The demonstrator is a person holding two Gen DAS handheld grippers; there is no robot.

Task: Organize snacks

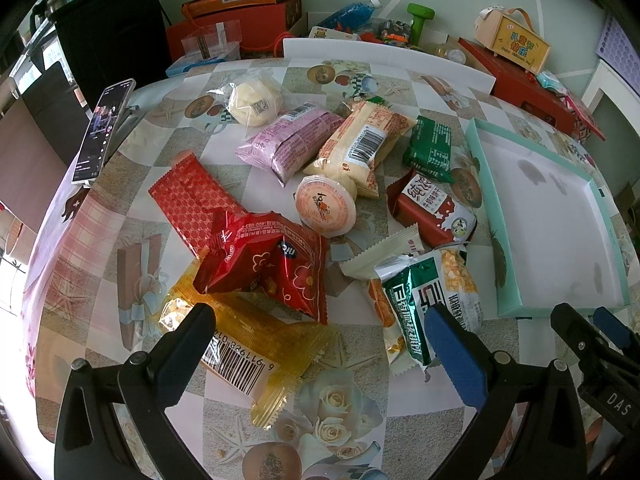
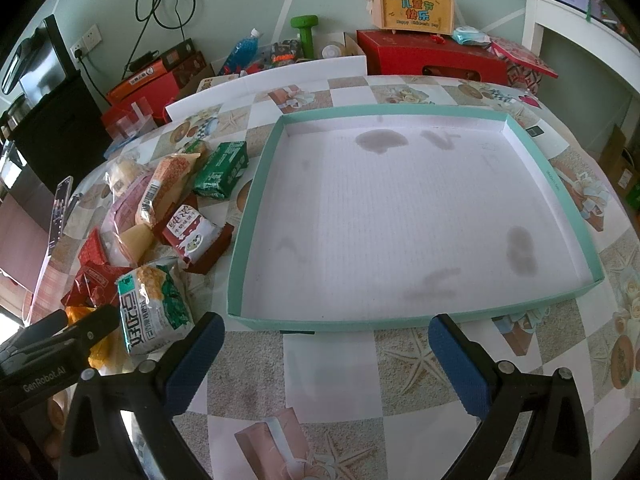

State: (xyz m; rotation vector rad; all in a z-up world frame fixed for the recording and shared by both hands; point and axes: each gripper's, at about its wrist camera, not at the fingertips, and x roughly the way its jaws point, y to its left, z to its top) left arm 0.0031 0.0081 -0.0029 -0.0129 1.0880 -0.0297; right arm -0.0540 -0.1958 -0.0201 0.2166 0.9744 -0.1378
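Observation:
Several snack packs lie in a pile on the patterned table. Nearest my left gripper (image 1: 320, 320), which is open and empty, are a yellow pack (image 1: 248, 344), a red crinkled bag (image 1: 272, 264) and a green-and-white pack (image 1: 428, 304). Farther off lie a red flat wrapper (image 1: 188, 200), a round jelly cup (image 1: 326, 204), a purple pack (image 1: 292, 144), a cream pack (image 1: 360, 144) and a green pack (image 1: 430, 148). The shallow teal-rimmed box (image 2: 256, 216) sits with nothing inside, just ahead of my open right gripper (image 2: 326, 332). The green-and-white pack (image 2: 154, 304) shows left of it.
A phone on a stand (image 1: 102, 128) leans at the table's left edge. A white foam strip (image 1: 384, 56) borders the far edge, with red boxes (image 2: 432, 58), a green dumbbell (image 2: 306, 30) and a yellow carry box (image 2: 416, 6) behind it. A black bin (image 1: 112, 28) stands back left.

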